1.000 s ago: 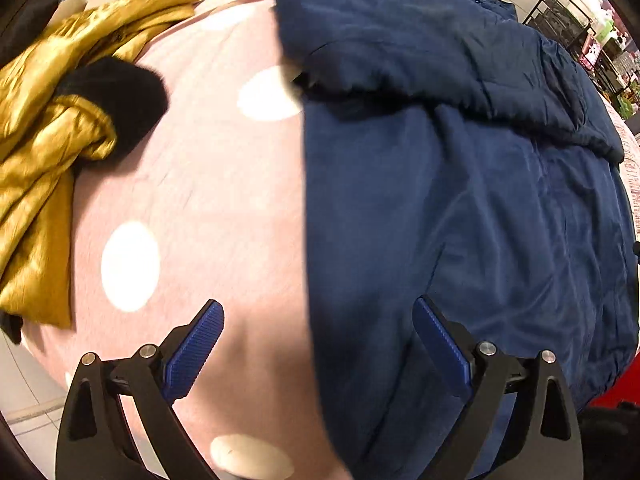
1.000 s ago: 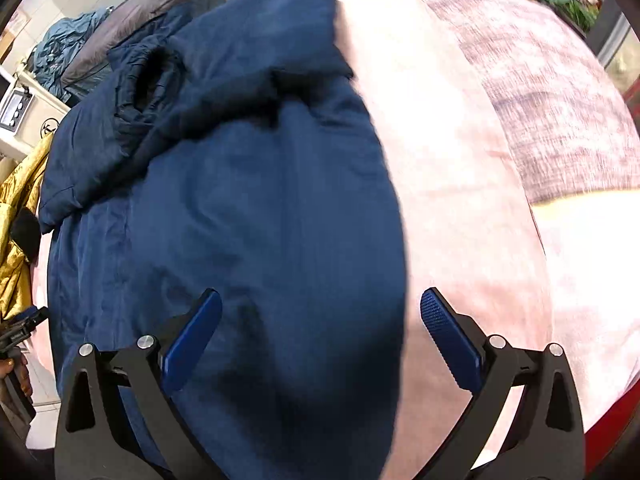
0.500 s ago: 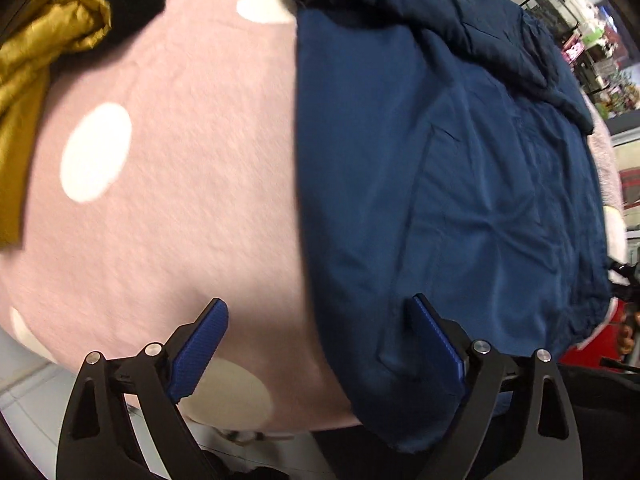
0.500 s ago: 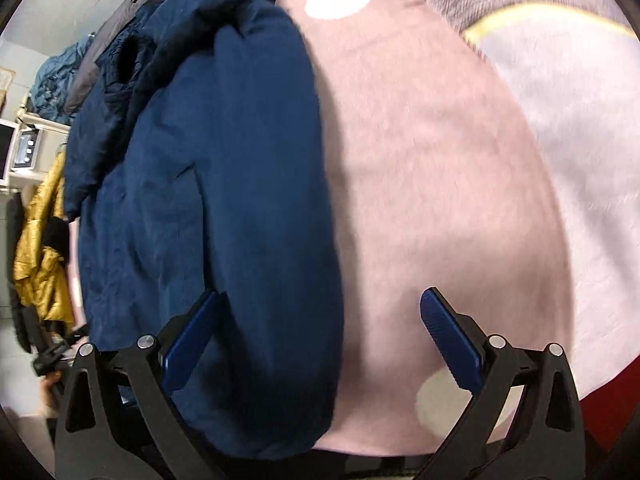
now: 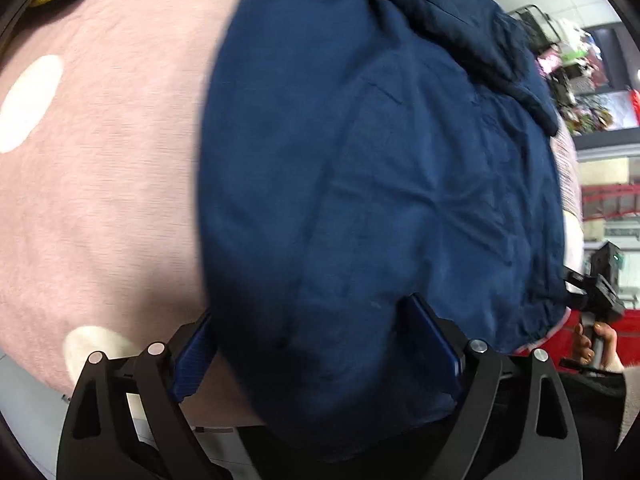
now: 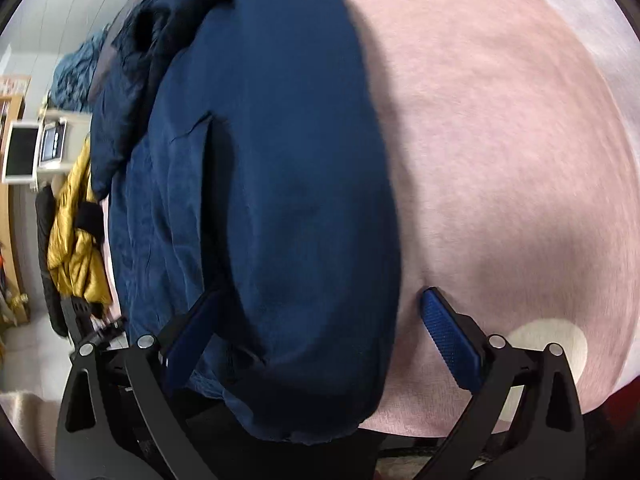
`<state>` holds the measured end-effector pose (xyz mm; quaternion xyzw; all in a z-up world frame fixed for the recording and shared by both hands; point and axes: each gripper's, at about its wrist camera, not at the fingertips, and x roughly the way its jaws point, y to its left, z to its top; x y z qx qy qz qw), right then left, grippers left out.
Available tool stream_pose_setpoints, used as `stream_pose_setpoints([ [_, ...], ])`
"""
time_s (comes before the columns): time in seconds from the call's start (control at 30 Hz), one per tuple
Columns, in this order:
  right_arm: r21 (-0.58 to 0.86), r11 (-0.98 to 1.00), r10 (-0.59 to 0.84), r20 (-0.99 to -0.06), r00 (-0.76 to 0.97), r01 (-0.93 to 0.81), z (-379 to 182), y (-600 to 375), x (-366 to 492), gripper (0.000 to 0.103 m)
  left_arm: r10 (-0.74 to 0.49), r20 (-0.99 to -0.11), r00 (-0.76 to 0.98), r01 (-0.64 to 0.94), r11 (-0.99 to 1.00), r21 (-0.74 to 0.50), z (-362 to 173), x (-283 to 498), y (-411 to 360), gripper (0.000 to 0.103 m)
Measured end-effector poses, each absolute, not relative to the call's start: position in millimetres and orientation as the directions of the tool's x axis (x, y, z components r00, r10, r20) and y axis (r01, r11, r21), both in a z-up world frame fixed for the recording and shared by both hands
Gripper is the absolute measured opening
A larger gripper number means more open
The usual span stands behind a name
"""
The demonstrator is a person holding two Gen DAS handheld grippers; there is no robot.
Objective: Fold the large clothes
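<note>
The blue jacket lies flat on your pink spotted blanket, its near hem between both tools' jaws. Your left gripper straddles one corner, wide; your right gripper straddles the other, closing, not yet pinching.

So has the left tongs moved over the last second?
Yes. The left tongs came down toward the near hem of the blue coat; the pink blanket's dots slid away upward.
</note>
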<state>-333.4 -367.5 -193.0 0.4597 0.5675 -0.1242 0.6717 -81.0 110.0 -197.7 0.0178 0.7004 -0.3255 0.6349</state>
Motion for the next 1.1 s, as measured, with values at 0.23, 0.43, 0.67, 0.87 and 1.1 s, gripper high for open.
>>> stream_pose_setpoints([
  [0.23, 0.572, 0.397, 0.43, -0.807, 0.405, 0.718, -200, -359, -354, 0.076, -0.385, -0.889, -0.25, 0.463, 0.759, -0.459, -202, -94, 97, 0.085],
  [0.43, 0.563, 0.435, 0.434, -0.815, 0.385, 0.702, -201, -356, -346, 0.05, -0.361, -0.9, -0.243, 0.503, 0.747, -0.435, -196, -90, 84, 0.06],
  [0.67, 0.566, 0.491, 0.404, -0.821, 0.403, 0.662, -179, -354, -351, 0.02, -0.372, -0.908, -0.194, 0.55, 0.725, -0.415, -172, -93, 92, 0.024],
  [0.87, 0.573, 0.539, 0.417, -0.818, 0.395, 0.617, -154, -345, -354, 0.016, -0.382, -0.9, -0.21, 0.586, 0.687, -0.428, -155, -103, 94, 0.016],
  [1.1, 0.579, 0.504, 0.467, -0.807, 0.362, 0.64, -151, -345, -384, 0.015, -0.343, -0.893, -0.292, 0.594, 0.666, -0.451, -153, -122, 113, 0.016],
])
